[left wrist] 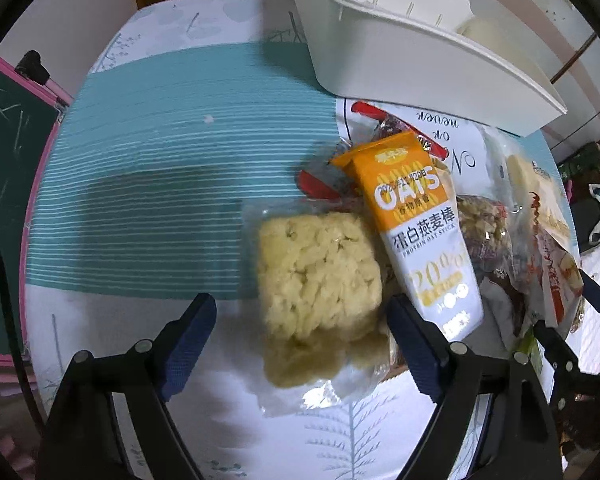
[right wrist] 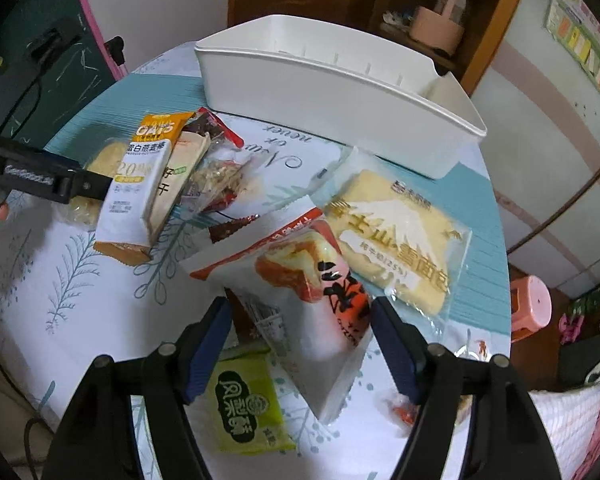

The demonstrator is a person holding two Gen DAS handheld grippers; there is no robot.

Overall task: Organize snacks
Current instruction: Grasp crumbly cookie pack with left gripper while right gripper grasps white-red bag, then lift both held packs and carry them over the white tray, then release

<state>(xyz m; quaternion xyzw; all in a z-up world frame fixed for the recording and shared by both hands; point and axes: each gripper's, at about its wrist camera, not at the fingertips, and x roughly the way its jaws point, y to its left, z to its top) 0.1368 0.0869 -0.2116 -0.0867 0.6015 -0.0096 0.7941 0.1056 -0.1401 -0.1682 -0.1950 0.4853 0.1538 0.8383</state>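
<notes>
My left gripper [left wrist: 302, 344] is open, its jaws either side of a clear packet holding a pale yellow puffed cake [left wrist: 320, 276] on the table. An orange and white OATS bar [left wrist: 420, 236] leans beside it. My right gripper [right wrist: 300, 340] is open around a white and red bread packet [right wrist: 312, 300]. A green pastry packet [right wrist: 248, 408] lies under it. A Fuji bread packet [right wrist: 400, 236] lies to the right. The OATS bar [right wrist: 140, 184] and the left gripper's finger [right wrist: 48, 180] show at left. A white bin [right wrist: 340, 92] stands behind.
The white bin [left wrist: 412, 44] is at the far right in the left wrist view. More wrapped snacks [left wrist: 496, 240] are piled right of the OATS bar. The round table has a teal striped cloth [left wrist: 172, 184]. A pink stool [right wrist: 532, 304] stands beside the table.
</notes>
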